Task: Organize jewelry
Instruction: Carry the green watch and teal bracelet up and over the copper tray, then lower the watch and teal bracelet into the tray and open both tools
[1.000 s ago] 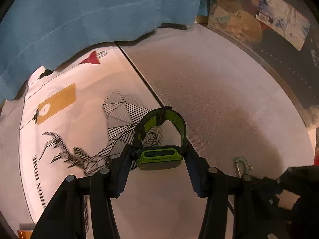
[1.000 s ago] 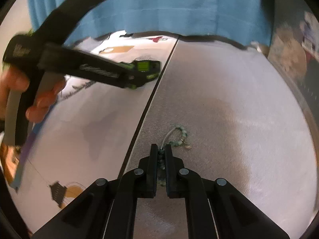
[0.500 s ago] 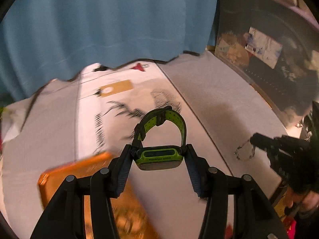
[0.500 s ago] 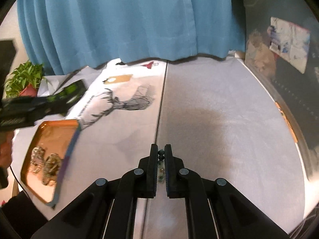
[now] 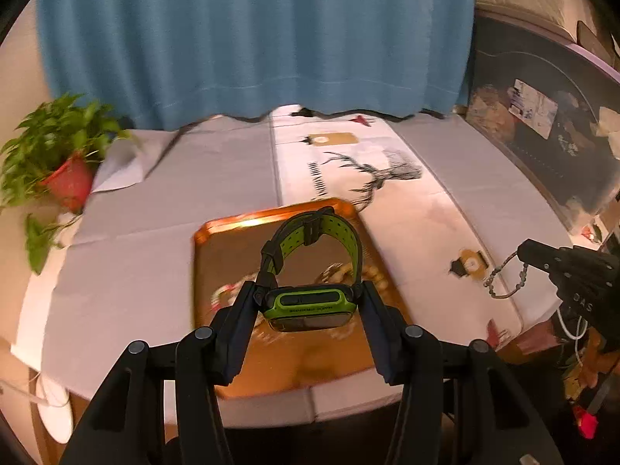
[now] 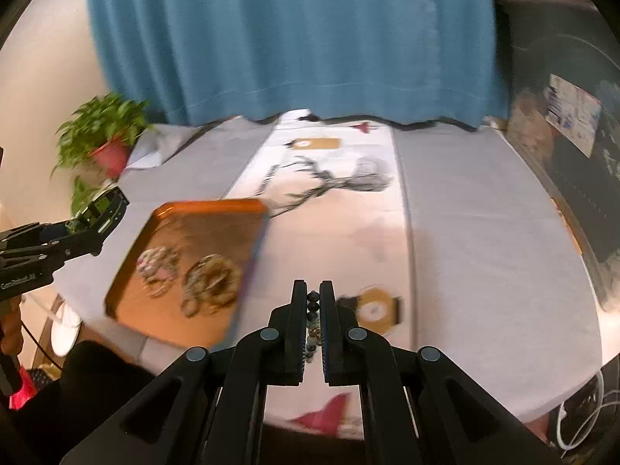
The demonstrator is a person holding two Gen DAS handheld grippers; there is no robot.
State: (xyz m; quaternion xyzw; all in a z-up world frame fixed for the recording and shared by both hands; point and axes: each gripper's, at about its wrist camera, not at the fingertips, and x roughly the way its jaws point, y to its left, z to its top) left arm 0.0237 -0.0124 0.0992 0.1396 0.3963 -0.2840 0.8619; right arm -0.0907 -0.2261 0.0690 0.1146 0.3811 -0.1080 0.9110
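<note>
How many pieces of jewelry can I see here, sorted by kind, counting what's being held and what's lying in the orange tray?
Watches: 1, green and black watch, in the left gripper.
Beaded bracelets held: 1, beaded bracelet, in the right gripper.
Blurred bracelet piles in the orange tray: 2, the pinkish pile and the golden pile; pieces uncountable.
Total: 4.

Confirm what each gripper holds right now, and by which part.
Left gripper clamps the green-and-black watch by the sides of its case, strap loop pointing away. Right gripper pinches the beaded bracelet by its strand.
</note>
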